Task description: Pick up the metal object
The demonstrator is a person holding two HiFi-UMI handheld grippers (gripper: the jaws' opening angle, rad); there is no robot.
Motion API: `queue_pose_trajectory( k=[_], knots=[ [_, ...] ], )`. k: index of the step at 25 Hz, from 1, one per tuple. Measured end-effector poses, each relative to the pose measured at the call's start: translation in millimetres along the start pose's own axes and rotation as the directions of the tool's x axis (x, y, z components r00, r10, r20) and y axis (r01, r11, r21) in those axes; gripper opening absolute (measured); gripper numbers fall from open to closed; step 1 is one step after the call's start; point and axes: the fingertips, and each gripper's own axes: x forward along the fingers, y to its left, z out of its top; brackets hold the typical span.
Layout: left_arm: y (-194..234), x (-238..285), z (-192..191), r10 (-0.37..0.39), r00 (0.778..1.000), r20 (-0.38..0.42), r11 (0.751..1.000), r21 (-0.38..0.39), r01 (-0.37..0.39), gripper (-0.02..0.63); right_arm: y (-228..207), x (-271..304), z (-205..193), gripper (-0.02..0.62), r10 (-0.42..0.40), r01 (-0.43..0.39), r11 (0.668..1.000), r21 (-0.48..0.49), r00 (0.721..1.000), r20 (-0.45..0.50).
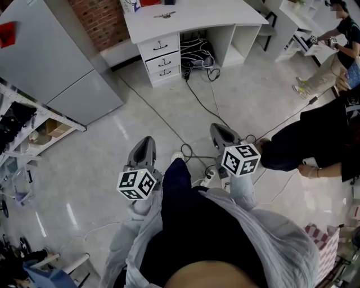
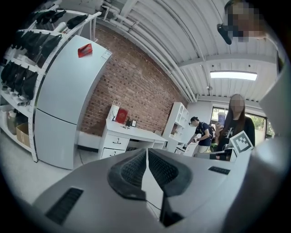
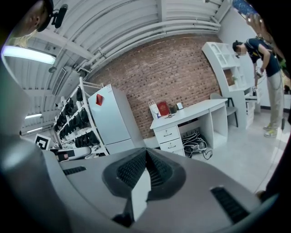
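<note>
Two sets of jaws clenched empty, left gripper [image 1: 147, 140], right gripper [image 1: 217, 127], metal object [image 1: 165, 14] well ahead on white desk [image 1: 225, 17].

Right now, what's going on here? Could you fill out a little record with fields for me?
Left gripper: shut, nothing between its jaws
Right gripper: shut, nothing between its jaws
Metal object: lying on the white desk, untouched
Desk position: ahead, against the brick wall, three drawers
Fridge: left of the desk
Cables: on the floor under the desk
</note>
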Motion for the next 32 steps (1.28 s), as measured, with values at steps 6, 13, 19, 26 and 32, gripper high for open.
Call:
queue_pose_trajectory(
  k=[6,13,19,26,32],
  knots=[
    [26,52,31,-0.007,1.000,0.011,1.000,-0.004,0.007,0.029,-13,48,39,0.008,-0.011,0.011,1.000,-0.003,1.000,0.012],
    [59,98,55,-0.013,1.000,0.016,1.000,-0.011,0.013,0.028,-23,93,67,0.008,-0.037,0.037,0.999,-0.007,0.999,0.013],
    [81,137,67,-0.034,0.999,0.012,0.999,-0.004,0.034,0.029,-32,133,82,0.008,-0.049,0.049,0.999,-0.002,0.999,0.019],
    [94,162,79,-0.069,0.998,0.008,0.998,0.012,0.069,0.028,-27,164,95,0.008,-0.027,0.027,1.000,0.013,0.999,0.027],
    [101,166,76,-0.070,0.998,0.001,0.998,0.001,0.070,0.028,-18,172,99,0.008,-0.020,0.020,1.000,0.010,1.000,0.013]
  ],
)
